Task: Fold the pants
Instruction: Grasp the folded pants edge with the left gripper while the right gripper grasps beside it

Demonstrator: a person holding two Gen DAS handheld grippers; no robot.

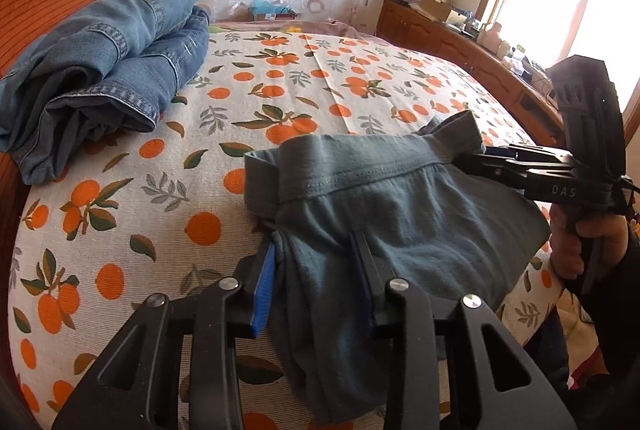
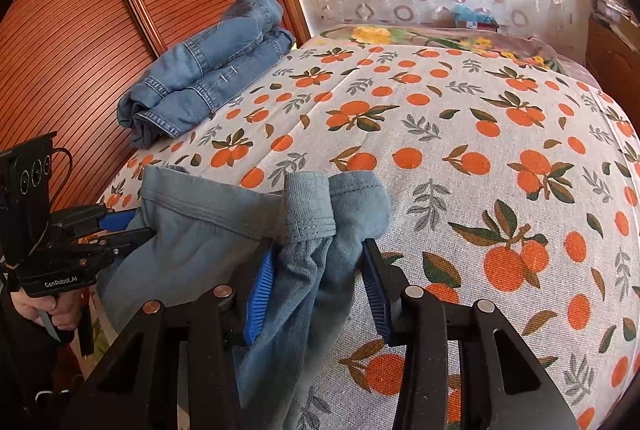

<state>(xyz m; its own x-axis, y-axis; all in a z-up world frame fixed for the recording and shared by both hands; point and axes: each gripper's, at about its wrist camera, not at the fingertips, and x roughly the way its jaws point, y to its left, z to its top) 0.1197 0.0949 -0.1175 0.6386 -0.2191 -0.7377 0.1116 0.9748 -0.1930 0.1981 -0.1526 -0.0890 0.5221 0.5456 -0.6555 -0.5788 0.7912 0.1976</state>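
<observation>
Grey-blue pants hang between both grippers over the near edge of the bed, waistband up. My left gripper is shut on one end of the waistband; it shows in the right wrist view at the left. My right gripper is shut on the other bunched end of the pants; it shows in the left wrist view at the right. The legs drop out of sight below.
A bed with an orange-print sheet fills both views. Folded blue jeans lie at its far left, by a wooden slatted wardrobe. A wooden cabinet with clutter stands under the window at the right.
</observation>
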